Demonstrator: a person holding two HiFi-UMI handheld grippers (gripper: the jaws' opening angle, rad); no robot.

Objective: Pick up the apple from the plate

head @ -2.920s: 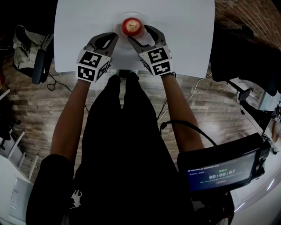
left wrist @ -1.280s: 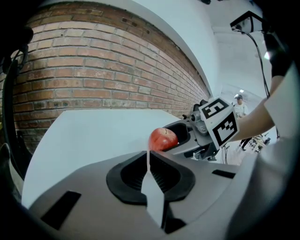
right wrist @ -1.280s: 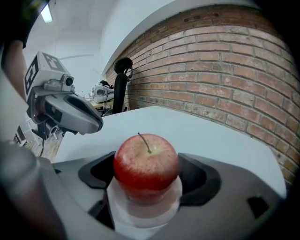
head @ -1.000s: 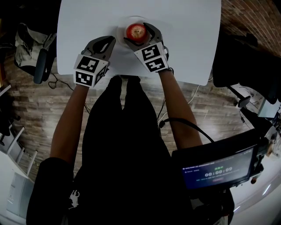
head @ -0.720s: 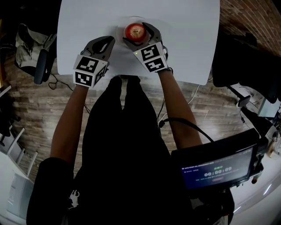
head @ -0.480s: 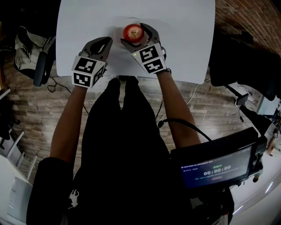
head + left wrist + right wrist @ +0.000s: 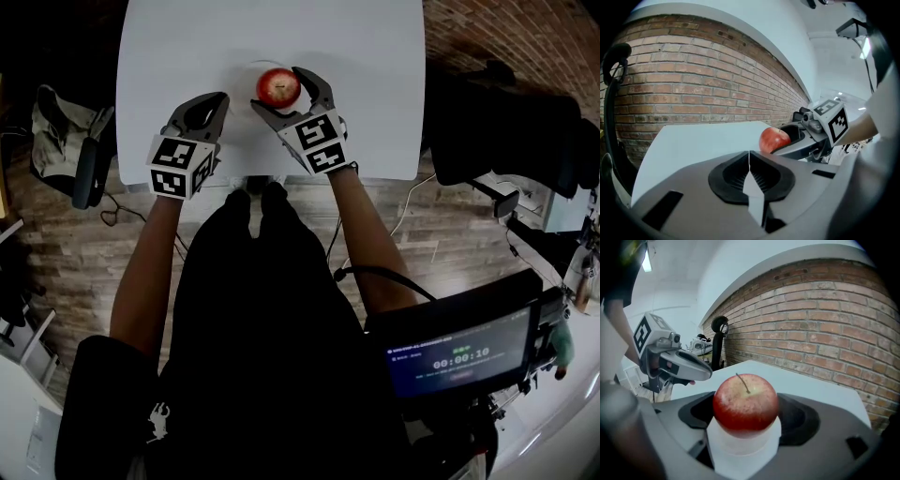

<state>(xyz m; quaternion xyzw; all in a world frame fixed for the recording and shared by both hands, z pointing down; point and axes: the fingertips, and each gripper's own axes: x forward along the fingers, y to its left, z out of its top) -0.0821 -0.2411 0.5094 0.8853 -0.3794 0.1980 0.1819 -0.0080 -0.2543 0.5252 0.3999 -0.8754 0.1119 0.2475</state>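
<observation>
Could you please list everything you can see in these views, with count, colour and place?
apple: one, red, between the right gripper's fingers, above the plate
plate: one, white, on the table beneath the apple
table: one, white, in front of the person
brick wall: one, red-brown, beyond the table
floor: one, brown wood planks, around the table
screen: one, dark with a lit timer, lower right of the head view
left gripper: one, grey with a black-and-white marker cube, fingers together and empty, left of the apple
right gripper: one, grey with a marker cube, fingers closed on the apple
</observation>
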